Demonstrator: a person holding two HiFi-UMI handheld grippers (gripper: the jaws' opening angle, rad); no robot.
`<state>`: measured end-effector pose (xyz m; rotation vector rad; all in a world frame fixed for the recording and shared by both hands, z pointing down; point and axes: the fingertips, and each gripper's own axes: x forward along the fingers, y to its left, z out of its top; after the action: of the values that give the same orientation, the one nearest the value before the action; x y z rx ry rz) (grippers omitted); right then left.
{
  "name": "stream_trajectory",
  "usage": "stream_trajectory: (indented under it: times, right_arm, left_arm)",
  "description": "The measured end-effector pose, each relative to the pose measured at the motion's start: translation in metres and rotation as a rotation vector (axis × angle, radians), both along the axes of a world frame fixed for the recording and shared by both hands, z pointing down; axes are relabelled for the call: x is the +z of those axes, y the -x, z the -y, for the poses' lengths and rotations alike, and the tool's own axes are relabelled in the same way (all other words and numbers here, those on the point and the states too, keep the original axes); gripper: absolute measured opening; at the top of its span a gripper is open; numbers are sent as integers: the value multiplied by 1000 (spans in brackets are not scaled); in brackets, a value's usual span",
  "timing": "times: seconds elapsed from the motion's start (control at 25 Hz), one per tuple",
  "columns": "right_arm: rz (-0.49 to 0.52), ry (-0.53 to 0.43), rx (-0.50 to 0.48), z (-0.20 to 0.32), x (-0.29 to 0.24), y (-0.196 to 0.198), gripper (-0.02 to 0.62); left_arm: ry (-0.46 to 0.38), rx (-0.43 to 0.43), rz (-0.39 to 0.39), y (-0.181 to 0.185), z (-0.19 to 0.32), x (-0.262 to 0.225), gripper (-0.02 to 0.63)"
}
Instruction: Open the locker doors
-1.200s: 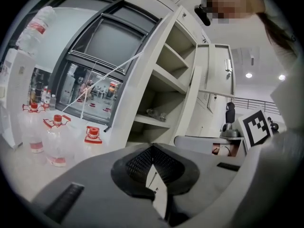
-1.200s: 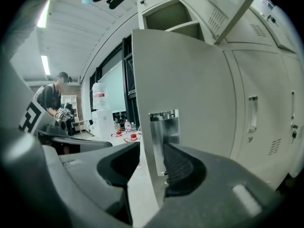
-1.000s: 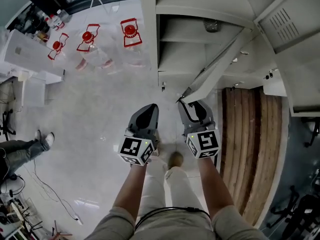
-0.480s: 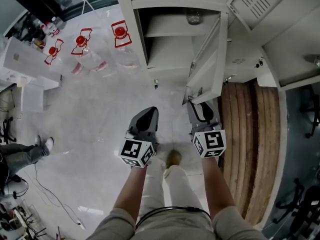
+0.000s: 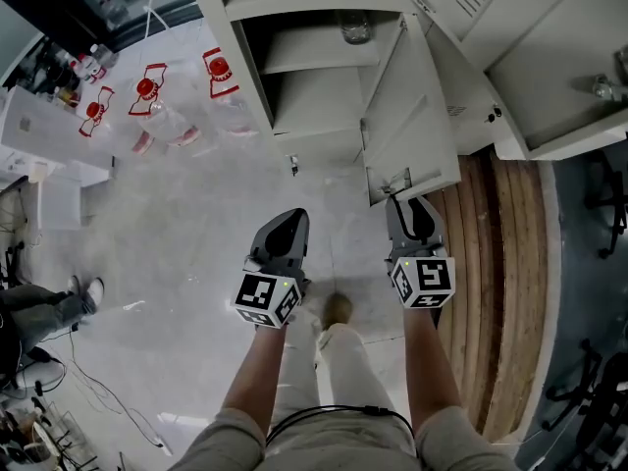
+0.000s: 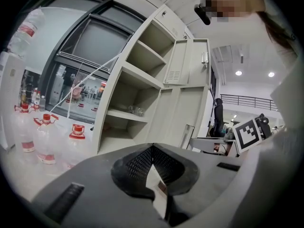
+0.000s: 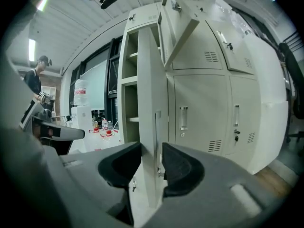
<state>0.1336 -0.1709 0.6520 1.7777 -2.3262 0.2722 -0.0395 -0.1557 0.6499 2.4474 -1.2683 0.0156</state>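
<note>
**Head view.** The right gripper (image 5: 413,207) grips the free edge of the lower door (image 5: 407,116), which is swung well out from the locker (image 5: 235,47). The upper door (image 5: 540,57) is already open. The left gripper (image 5: 286,226) hangs above the floor, apart from both doors.

**Left gripper view.** Its jaws are together with nothing between them. The lower door (image 6: 175,113) lies to the right.

**Right gripper view.** The jaws have just been closing. They stand on either side of the lower door's (image 7: 147,103) edge and appear to press on it, though the pad contact is partly hidden. To finish well, follow the hinge's arc rather than pulling straight, and keep the clamp square so the thin edge cannot slip.
</note>
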Motion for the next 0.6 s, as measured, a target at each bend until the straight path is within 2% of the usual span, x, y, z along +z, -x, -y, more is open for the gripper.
stream_trajectory:
  times: [0.16, 0.6]
  right_arm:
    - [-1, -6, 68, -1, 0, -24, 98]
    - [-3, -3, 186, 10, 1, -84, 91]
  left_arm:
    - [-5, 0, 5, -4, 3, -2, -2]
    - [-4, 20, 9, -24, 5, -4, -2]
